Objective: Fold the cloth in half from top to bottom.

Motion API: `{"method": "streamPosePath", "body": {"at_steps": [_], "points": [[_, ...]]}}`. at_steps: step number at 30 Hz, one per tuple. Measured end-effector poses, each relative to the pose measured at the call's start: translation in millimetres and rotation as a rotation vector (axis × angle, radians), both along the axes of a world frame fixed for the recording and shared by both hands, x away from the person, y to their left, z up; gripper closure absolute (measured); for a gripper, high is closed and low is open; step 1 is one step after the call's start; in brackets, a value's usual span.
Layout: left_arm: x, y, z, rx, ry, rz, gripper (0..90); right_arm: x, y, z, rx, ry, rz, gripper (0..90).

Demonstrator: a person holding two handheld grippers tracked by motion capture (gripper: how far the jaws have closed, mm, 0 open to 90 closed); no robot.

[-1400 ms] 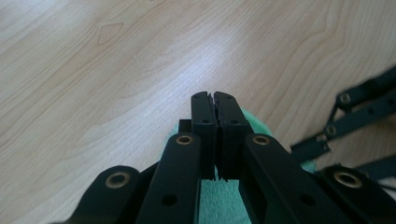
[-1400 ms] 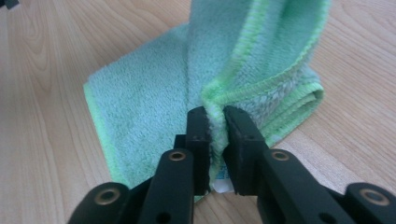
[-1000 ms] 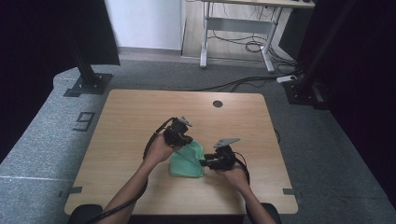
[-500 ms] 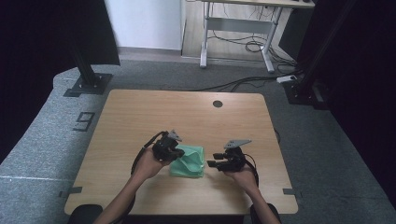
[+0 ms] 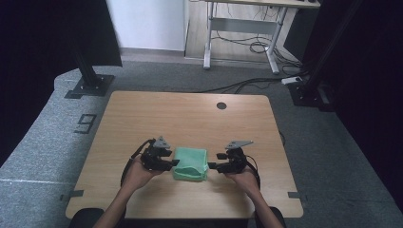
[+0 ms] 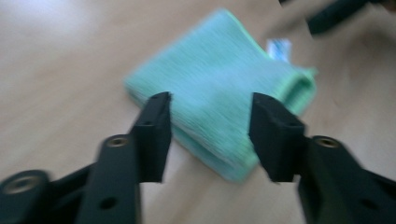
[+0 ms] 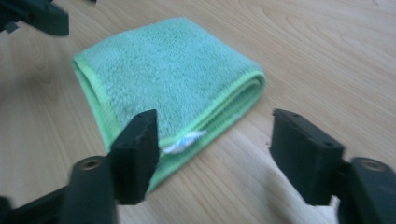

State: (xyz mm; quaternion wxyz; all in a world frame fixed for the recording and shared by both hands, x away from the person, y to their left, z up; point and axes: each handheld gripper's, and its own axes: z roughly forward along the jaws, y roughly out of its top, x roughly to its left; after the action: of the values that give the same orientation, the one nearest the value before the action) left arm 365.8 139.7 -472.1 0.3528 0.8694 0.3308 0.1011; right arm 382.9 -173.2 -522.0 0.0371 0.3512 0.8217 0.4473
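wooden bench [image 5: 142, 114], folded green microfibre cloth [image 5: 190, 163] near its front edge. left gripper [image 5: 172, 163] and right gripper [image 5: 212, 166] flank it, jaws just spread, nothing pinched. fold looks finished; next, pull both clear.

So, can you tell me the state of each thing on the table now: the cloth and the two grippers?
green cloth: folded into a thick square, lying flat on the table, held by neither gripper.
left gripper: open, jaws have just been opening, beside the cloth's left edge.
right gripper: open, jaws have just been opening, nothing between them, beside the cloth's right edge.
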Motion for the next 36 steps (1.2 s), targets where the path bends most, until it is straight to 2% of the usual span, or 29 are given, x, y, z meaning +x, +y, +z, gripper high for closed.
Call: {"method": "streamPosePath", "body": {"at_steps": [2,4,7,13,19,26,31,36], "points": [[8.0,-1.0,-2.8,-0.004,-0.011,0.02,37.8,0.4,6.4,1.1,-0.012,-0.01,-0.008,27.3],[13.4,-2.9,-9.8,-0.003,0.0,0.04,33.9,1.9,15.3,1.6,-0.022,-0.014,-0.017,24.0],[16.1,-2.4,-23.4,0.015,0.018,0.054,30.5,1.2,28.1,-0.2,-0.049,-0.022,-0.011,23.8],[7.9,6.9,-43.4,0.021,0.05,0.065,30.5,-8.3,39.4,-9.1,-0.16,-0.048,0.004,21.9],[1.7,7.8,-57.1,0.015,0.055,0.06,30.5,-15.7,36.4,-14.8,-0.218,-0.057,0.005,22.1],[-1.3,8.5,-63.1,0.011,0.049,0.063,30.4,-18.2,36.8,-20.1,-0.23,-0.058,0.002,22.3],[-5.8,7.9,-66.7,0.01,0.013,0.049,30.5,-20.5,36.3,-22.3,-0.229,-0.062,-0.01,23.3],[-6.6,10.2,-69.9,-0.008,0.004,0.053,29.2,-21.6,35.2,-23.6,-0.223,-0.066,-0.018,24.1]]}}
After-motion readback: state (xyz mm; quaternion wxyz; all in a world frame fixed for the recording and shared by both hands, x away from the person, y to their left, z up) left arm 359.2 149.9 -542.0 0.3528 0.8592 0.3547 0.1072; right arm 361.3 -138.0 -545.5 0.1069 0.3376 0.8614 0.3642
